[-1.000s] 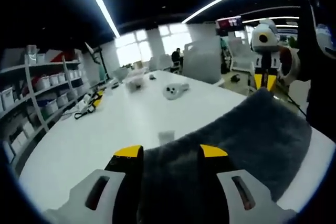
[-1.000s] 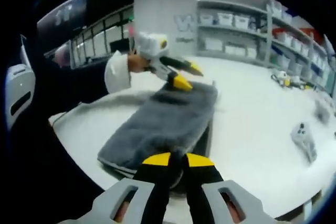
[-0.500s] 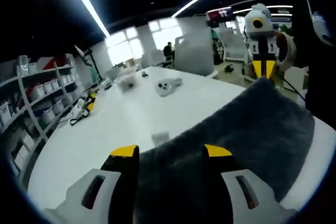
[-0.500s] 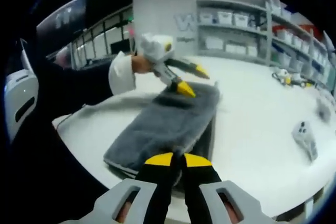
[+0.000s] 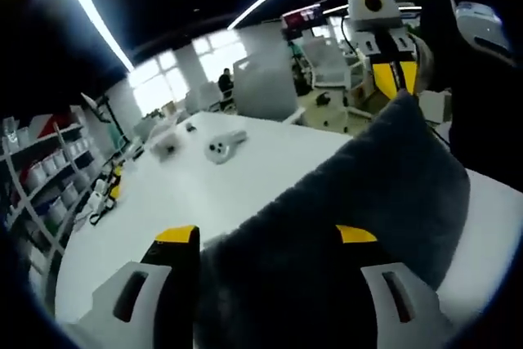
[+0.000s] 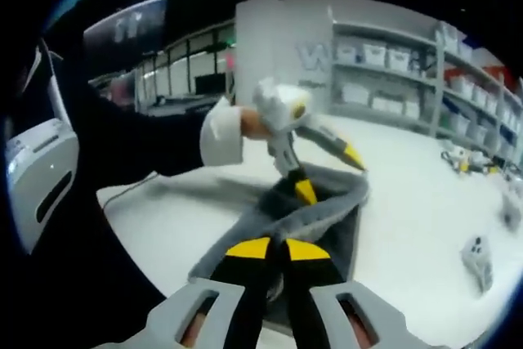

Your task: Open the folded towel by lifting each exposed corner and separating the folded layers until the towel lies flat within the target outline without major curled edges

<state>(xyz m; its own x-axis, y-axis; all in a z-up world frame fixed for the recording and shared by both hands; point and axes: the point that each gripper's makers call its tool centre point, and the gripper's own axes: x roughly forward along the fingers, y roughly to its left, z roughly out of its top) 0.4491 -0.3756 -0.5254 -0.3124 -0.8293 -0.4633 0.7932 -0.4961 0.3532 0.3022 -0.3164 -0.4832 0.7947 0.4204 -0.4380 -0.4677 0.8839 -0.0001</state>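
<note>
Gripping opposite ends, the right gripper [image 6: 276, 248] and left gripper [image 5: 267, 234] each clench the grey towel [image 5: 359, 194] (raised, sagging between) above the white table [image 5: 204, 177].

A large white desk [image 5: 245, 177] with a rounded edge stretches across an open room; long strip lights [image 5: 94, 18] run along a dark ceiling; bright windows [image 5: 159, 83] glow at the far end, with a person [image 5: 224, 82] seated near them; white office chairs [image 5: 327, 63] stand beyond the desk; a screen [image 5: 301, 16] hangs overhead; white shelving [image 6: 392, 71] lined with pale storage bins covers one wall in the right gripper view; more shelves [image 5: 37, 185] with bins stand at the left of the left gripper view.
</note>
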